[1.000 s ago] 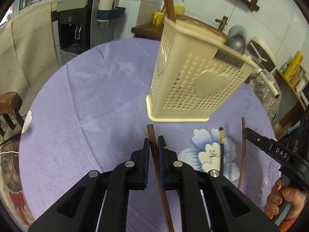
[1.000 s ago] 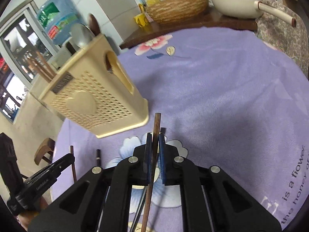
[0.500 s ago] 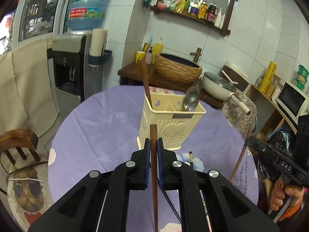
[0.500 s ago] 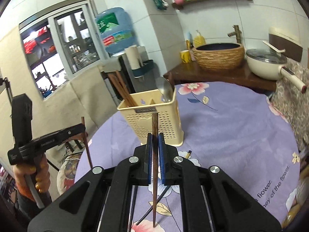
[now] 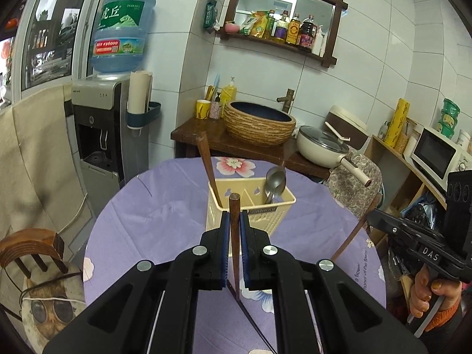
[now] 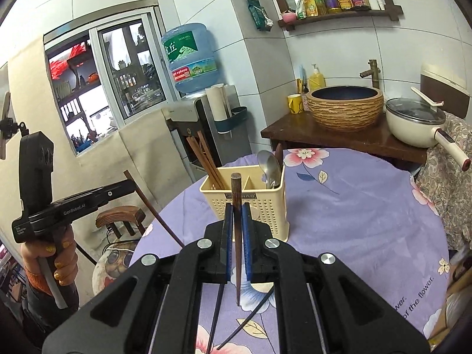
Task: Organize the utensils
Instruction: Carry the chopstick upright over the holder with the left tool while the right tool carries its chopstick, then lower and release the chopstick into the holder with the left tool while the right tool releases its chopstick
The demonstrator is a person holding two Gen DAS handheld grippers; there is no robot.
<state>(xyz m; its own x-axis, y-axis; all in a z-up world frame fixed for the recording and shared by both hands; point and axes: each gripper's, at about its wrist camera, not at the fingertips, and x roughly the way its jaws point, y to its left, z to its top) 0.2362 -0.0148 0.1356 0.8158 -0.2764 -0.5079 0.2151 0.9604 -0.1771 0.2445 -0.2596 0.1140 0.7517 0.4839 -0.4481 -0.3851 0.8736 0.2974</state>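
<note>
Brown wooden chopstick [image 5: 234, 236] stood pinched upright in my left gripper [image 5: 234, 224]; my right gripper [image 6: 236, 224] clamped its twin chopstick [image 6: 236, 221]. Beyond both, the cream utensil holder [image 5: 250, 206] held spoons [image 5: 274, 183] on the purple tablecloth [image 5: 165, 215].

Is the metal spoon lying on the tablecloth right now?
No, the metal spoon stands upright in the right compartment of the cream utensil holder, bowl end up, not on the purple tablecloth.
</note>
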